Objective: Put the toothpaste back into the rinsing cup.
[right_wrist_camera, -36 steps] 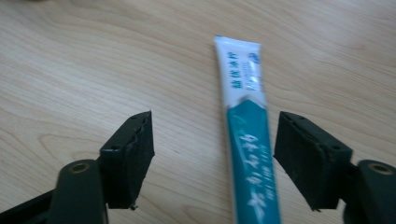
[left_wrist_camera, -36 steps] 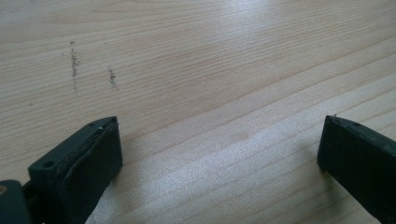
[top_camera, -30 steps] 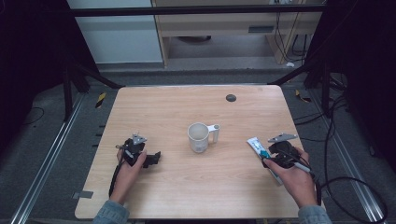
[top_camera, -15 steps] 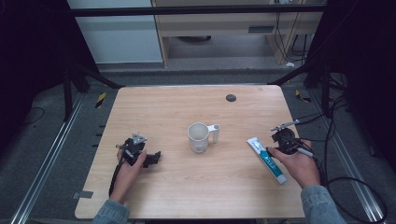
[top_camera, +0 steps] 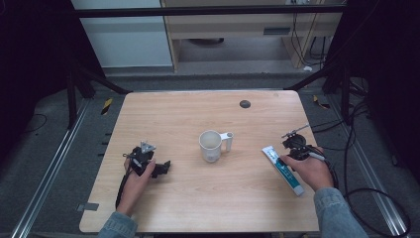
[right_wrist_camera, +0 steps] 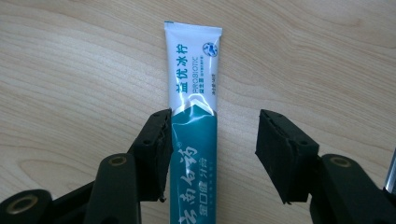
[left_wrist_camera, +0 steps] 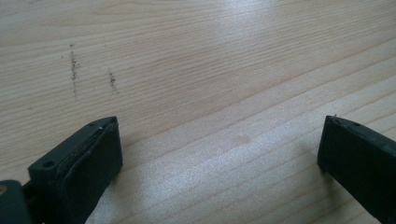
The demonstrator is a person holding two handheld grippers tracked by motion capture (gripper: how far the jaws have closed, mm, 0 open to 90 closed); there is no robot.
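Observation:
A white and teal toothpaste tube (top_camera: 283, 169) lies flat near the table's right edge. In the right gripper view the toothpaste tube (right_wrist_camera: 193, 116) runs up between my right gripper's (right_wrist_camera: 212, 149) jaws, which stand open around it; the left jaw touches its side and the right jaw is apart from it. In the high view my right gripper (top_camera: 293, 148) is held over the tube. A white mug (top_camera: 212, 146) stands upright mid-table with its handle to the right. My left gripper (top_camera: 157, 168) rests on the table at the left, and my left gripper (left_wrist_camera: 219, 158) is open over bare wood.
A small dark round disc (top_camera: 244, 103) lies near the table's far edge. The wooden table (top_camera: 188, 114) has bare room all around the mug. Cables trail off the right side onto the floor.
My right gripper has turned and come down over the toothpaste tube, its jaws now on either side of it. The left gripper and the mug have not moved.

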